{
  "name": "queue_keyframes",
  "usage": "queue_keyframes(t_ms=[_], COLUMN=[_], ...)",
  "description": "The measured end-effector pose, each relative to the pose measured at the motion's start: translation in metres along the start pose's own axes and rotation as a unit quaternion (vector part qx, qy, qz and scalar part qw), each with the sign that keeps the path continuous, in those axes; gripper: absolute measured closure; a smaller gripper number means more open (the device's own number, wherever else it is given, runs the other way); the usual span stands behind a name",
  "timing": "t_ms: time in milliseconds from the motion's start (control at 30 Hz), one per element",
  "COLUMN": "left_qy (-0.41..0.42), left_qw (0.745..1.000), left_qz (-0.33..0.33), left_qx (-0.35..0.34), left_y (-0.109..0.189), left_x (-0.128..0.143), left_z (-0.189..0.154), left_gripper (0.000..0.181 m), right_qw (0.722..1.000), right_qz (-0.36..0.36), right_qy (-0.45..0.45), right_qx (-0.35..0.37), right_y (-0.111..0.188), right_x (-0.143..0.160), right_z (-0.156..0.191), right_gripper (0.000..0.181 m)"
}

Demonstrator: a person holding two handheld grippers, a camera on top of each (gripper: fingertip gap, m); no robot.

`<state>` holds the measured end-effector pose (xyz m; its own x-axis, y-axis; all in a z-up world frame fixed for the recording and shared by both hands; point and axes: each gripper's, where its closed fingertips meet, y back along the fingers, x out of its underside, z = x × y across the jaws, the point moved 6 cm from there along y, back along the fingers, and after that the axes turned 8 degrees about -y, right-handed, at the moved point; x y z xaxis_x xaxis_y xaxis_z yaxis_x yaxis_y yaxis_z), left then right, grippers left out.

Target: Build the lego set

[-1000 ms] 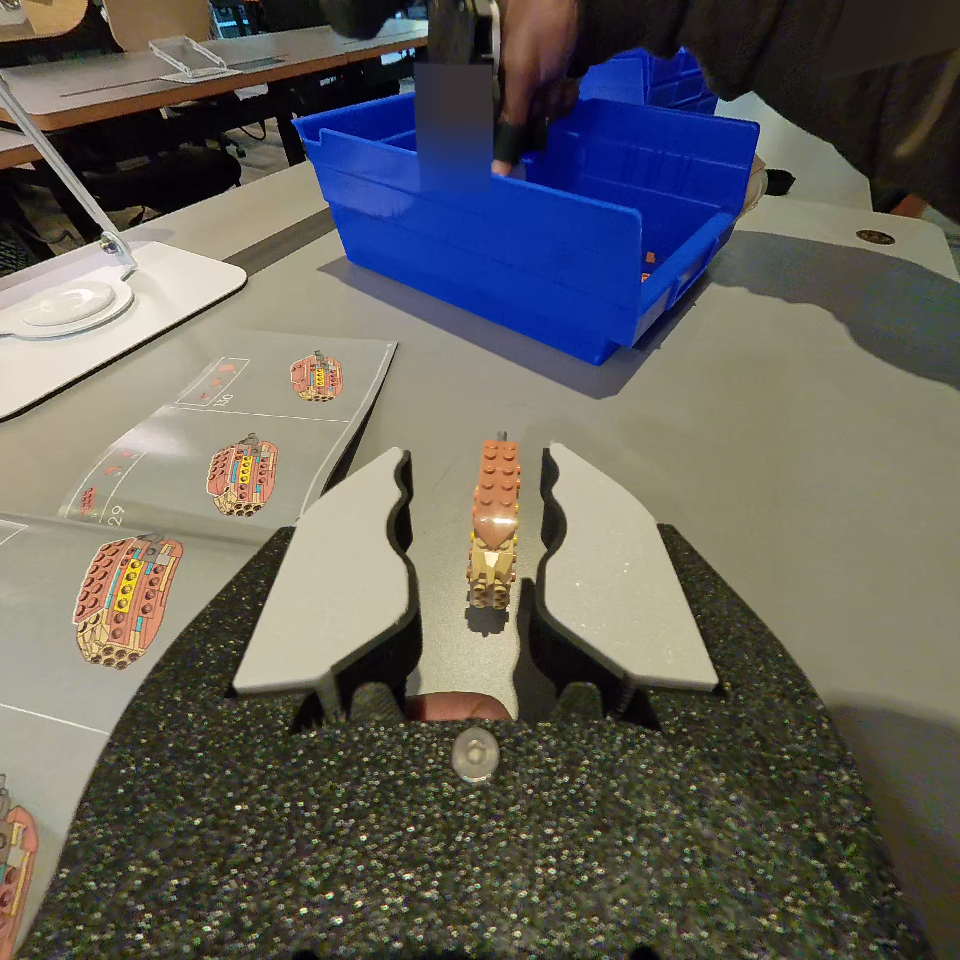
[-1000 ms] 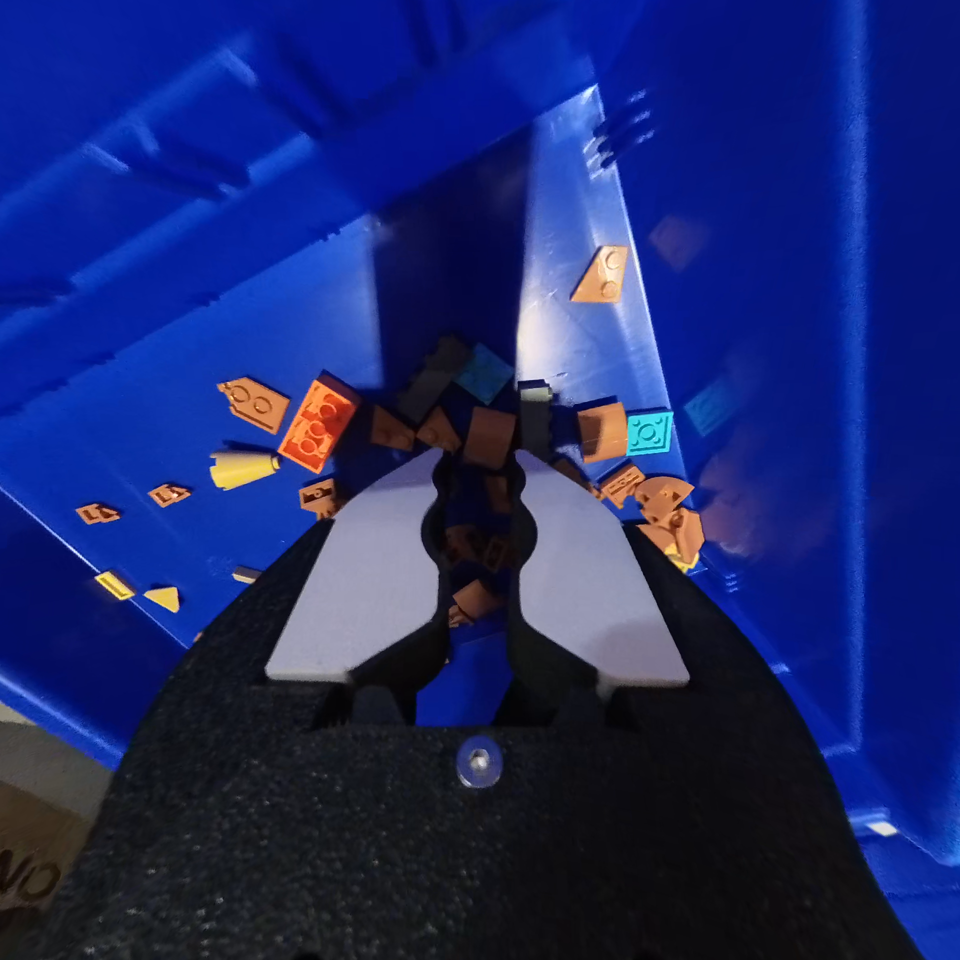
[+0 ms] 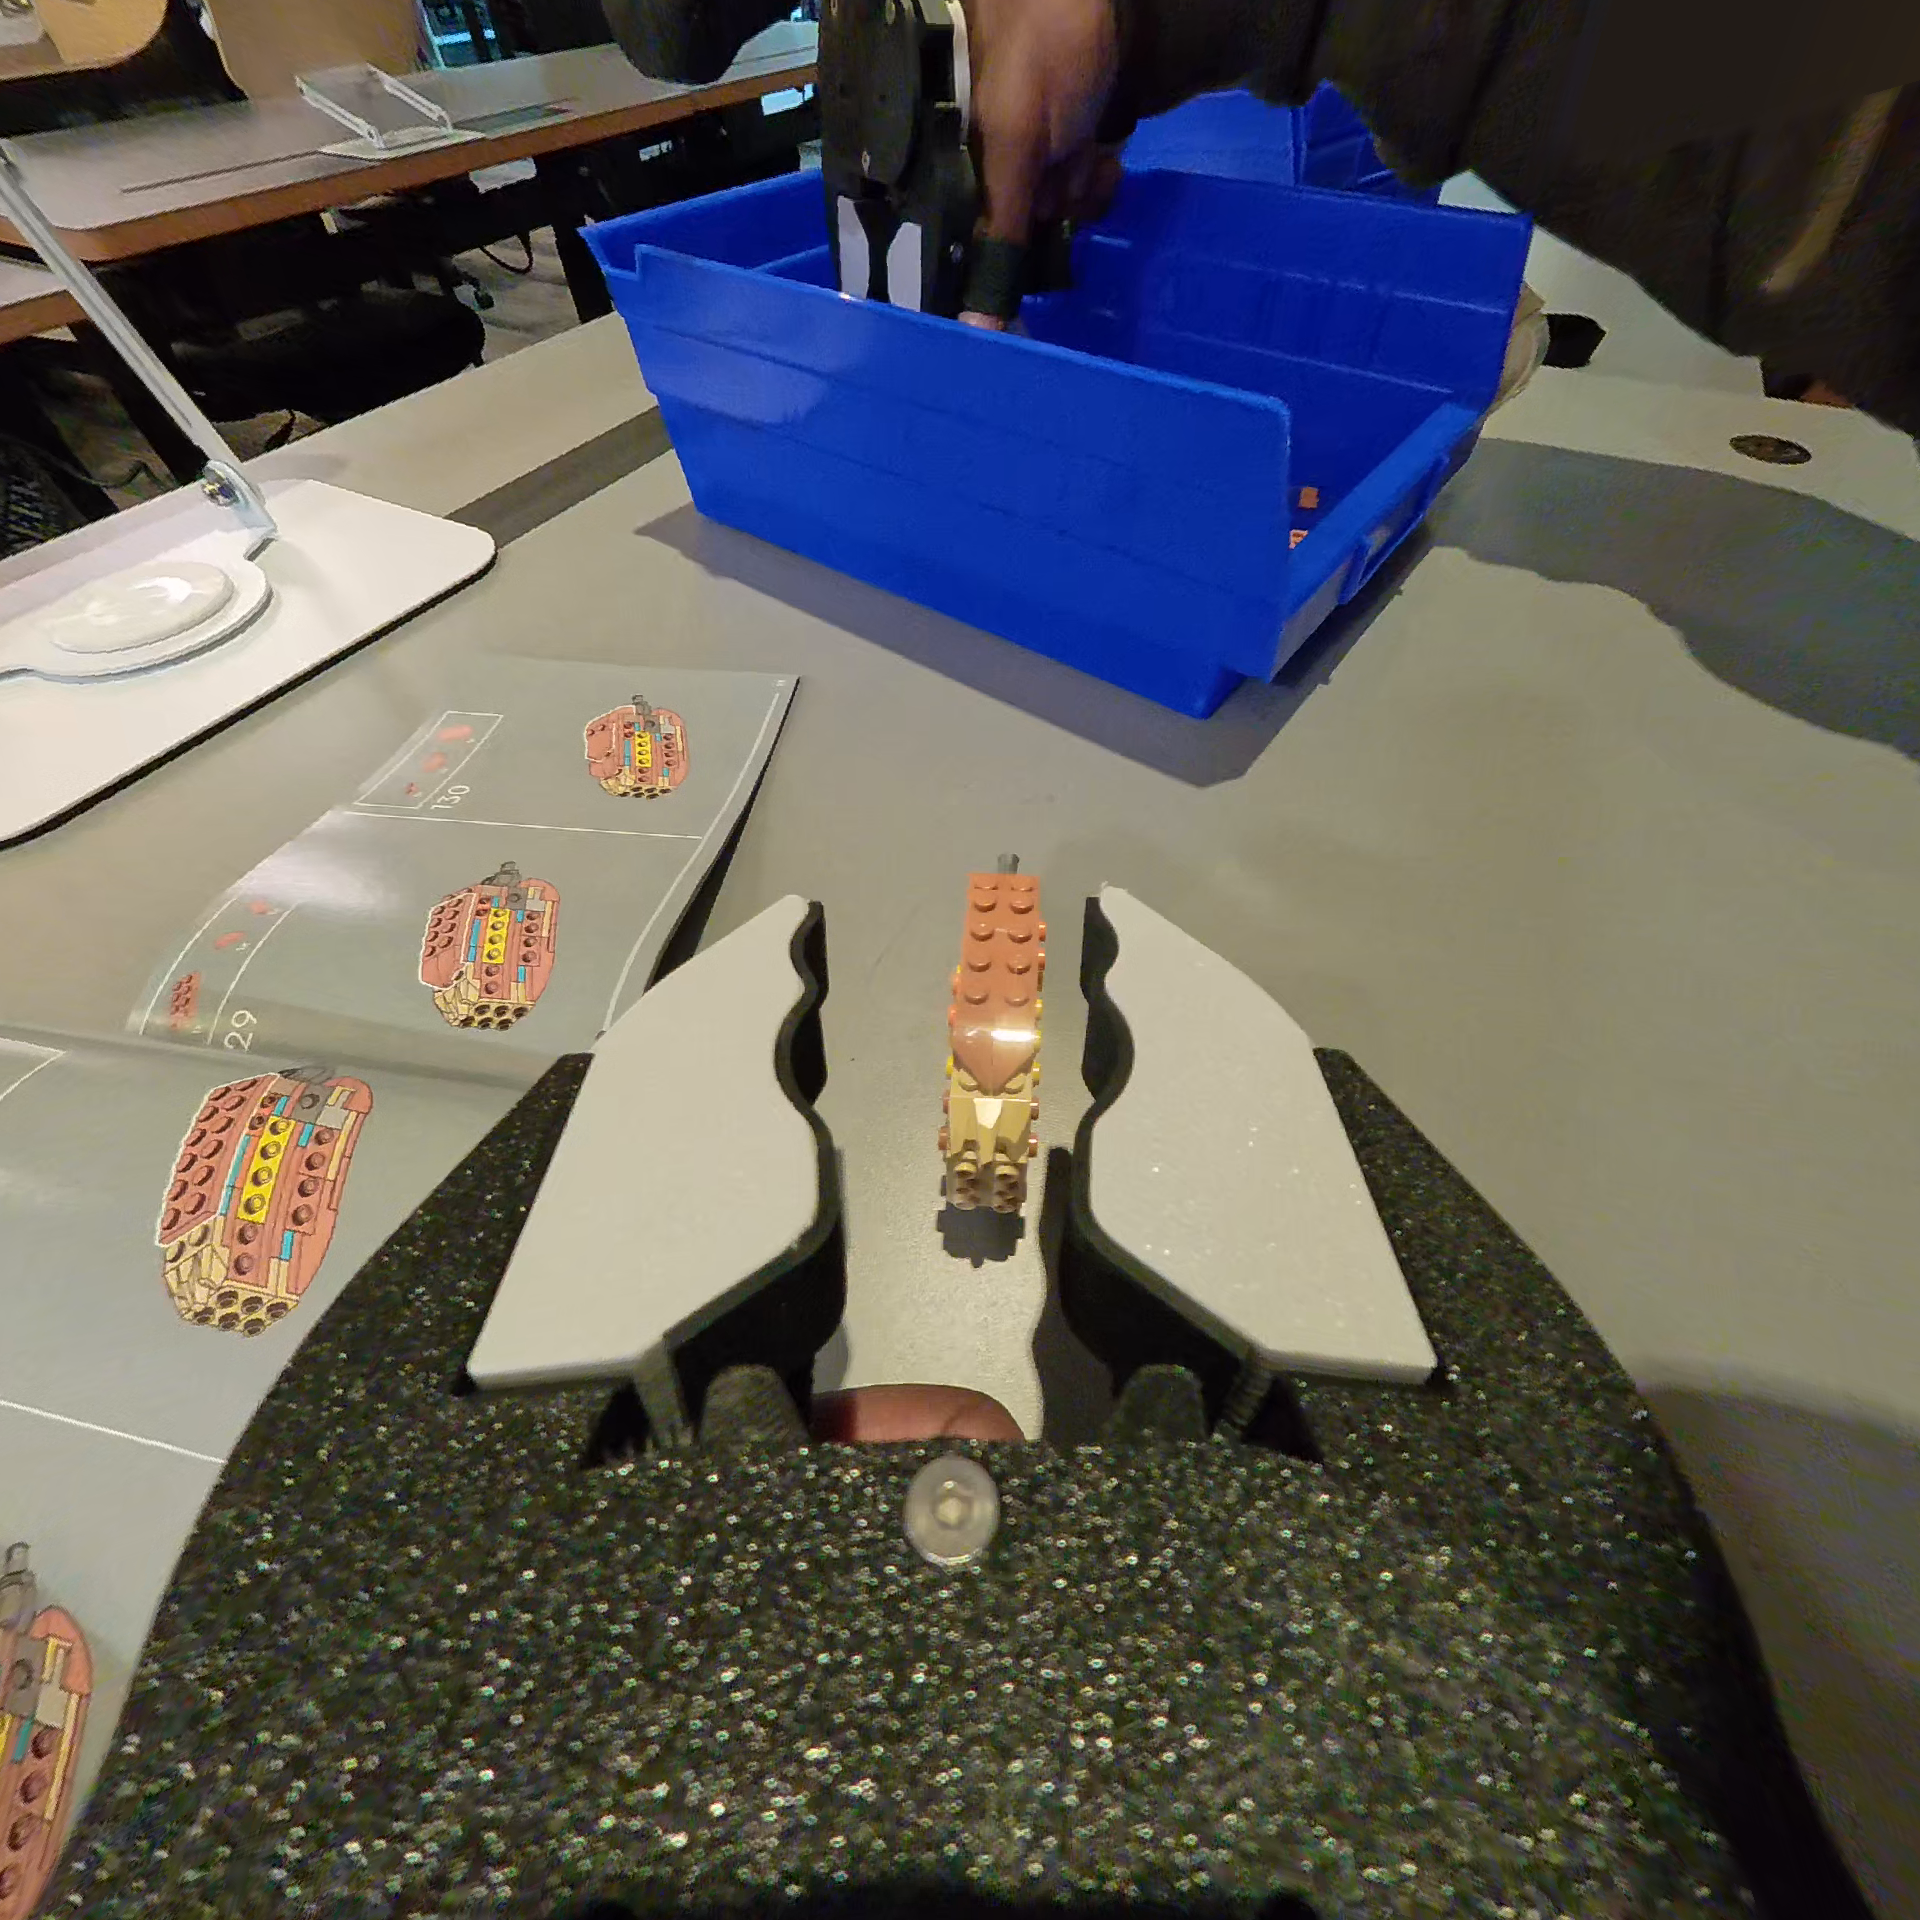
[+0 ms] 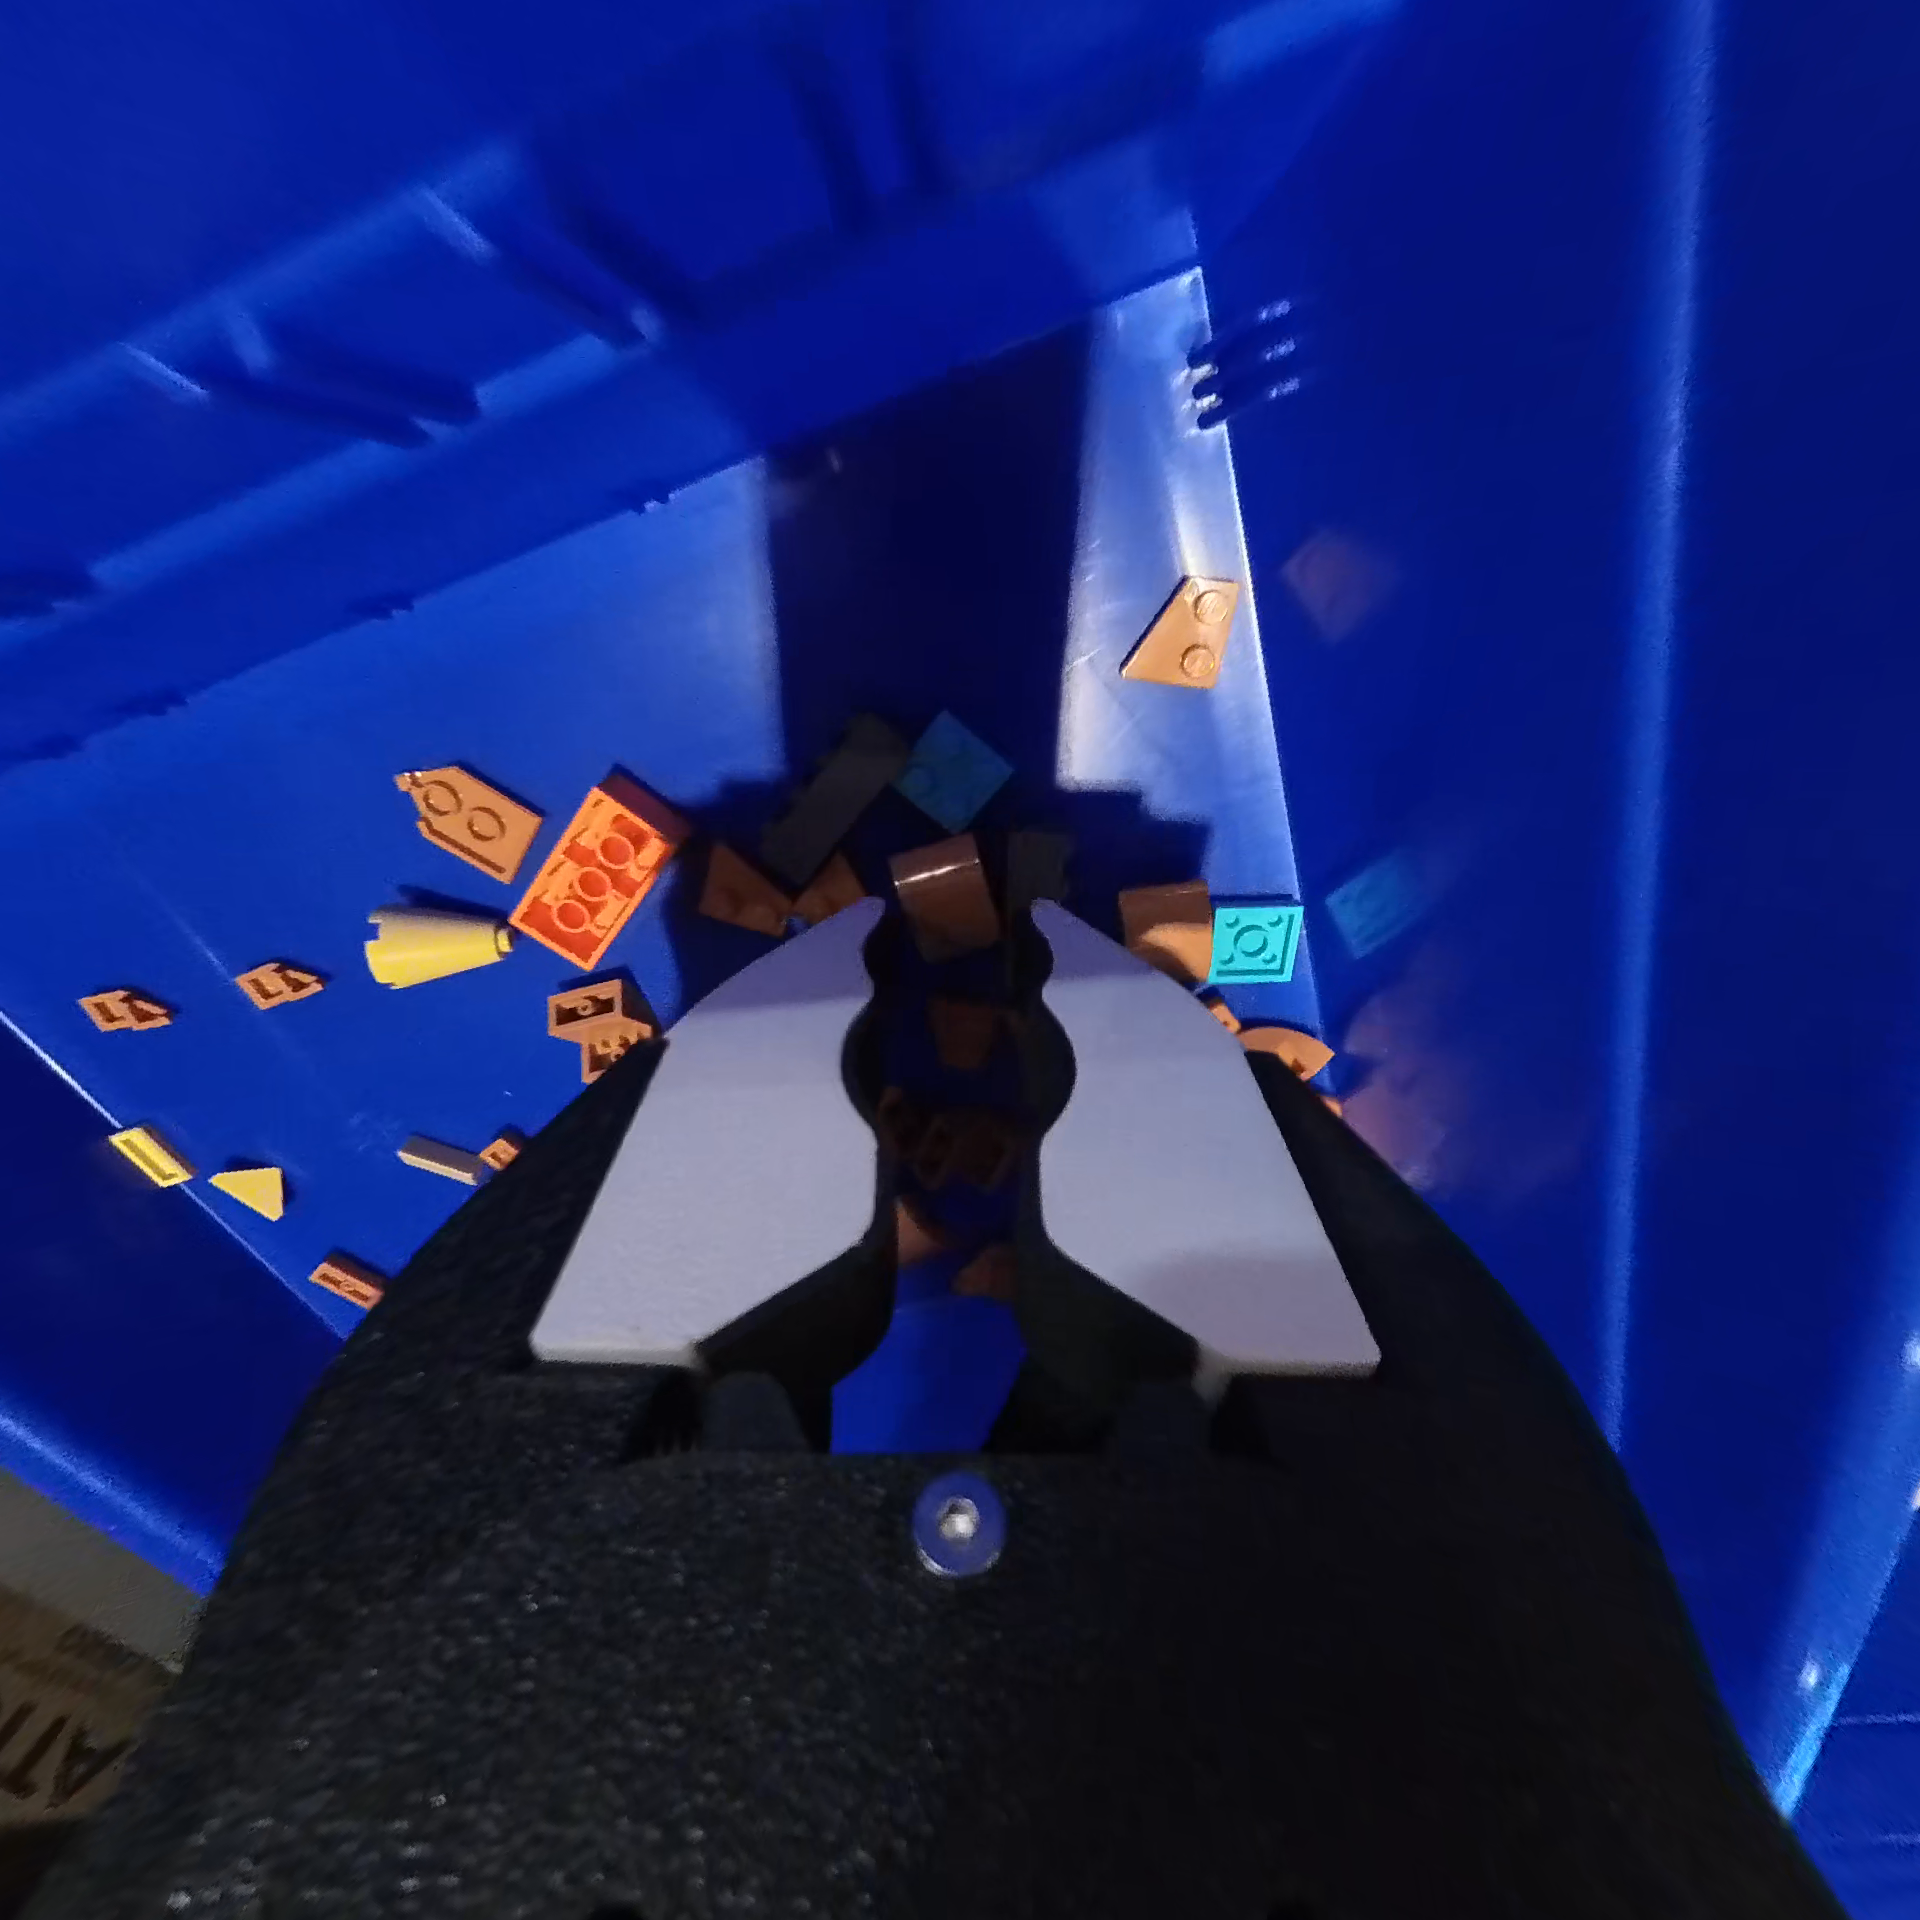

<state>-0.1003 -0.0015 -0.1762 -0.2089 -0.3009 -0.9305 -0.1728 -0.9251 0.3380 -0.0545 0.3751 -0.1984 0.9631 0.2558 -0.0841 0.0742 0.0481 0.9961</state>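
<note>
While left gripper [image 3: 951, 1049] sits apart round the model [image 3: 995, 1039], right gripper [image 4: 956, 914], apart in bin [image 4: 416, 520], should close squarely on one brown piece [image 4: 940, 894], w/o snagging neighbours.

a grey table [image 3: 1455, 935] filled most of the left wrist view. at its left edge lay a flat white lamp base [image 3: 260, 623], with a thin metal arm [image 3: 114, 332] rising at a slant from it. behind stood other tables with brown tops [image 3: 260, 177]; on one sat a clear plastic stand [image 3: 374, 109]. a small dark round fitting [image 3: 1769, 449] was set in the grey table at far right.
</note>
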Motion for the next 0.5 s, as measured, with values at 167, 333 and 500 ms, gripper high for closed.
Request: queue_keyframes(t_ms=[167, 333, 500], left_qy=[0.0, 0.001, 0.001], left_qw=[1.0, 1.0, 1.0], left_qz=[0.001, 0.0, 0.001], left_qx=[0.002, 0.002, 0.002], left_y=[-0.0002, 0.0001, -0.0002], left_x=[0.0002, -0.0001, 0.0004], left_z=[-0.0004, -0.0002, -0.0003], left_gripper=[0.134, 0.134, 0.134], right_qw=[0.999, 0.997, 0.995], right_qz=[0.003, 0.004, 0.013], right_qy=[0.035, 0.07, 0.097], right_qx=[-0.004, 0.013, 0.012], right_y=[0.0, -0.0009, -0.0006], right_x=[-0.0012, -0.0016, 0.0], right_z=[0.0003, -0.0028, 0.001], right_gripper=[0.16, 0.157, 0.151])
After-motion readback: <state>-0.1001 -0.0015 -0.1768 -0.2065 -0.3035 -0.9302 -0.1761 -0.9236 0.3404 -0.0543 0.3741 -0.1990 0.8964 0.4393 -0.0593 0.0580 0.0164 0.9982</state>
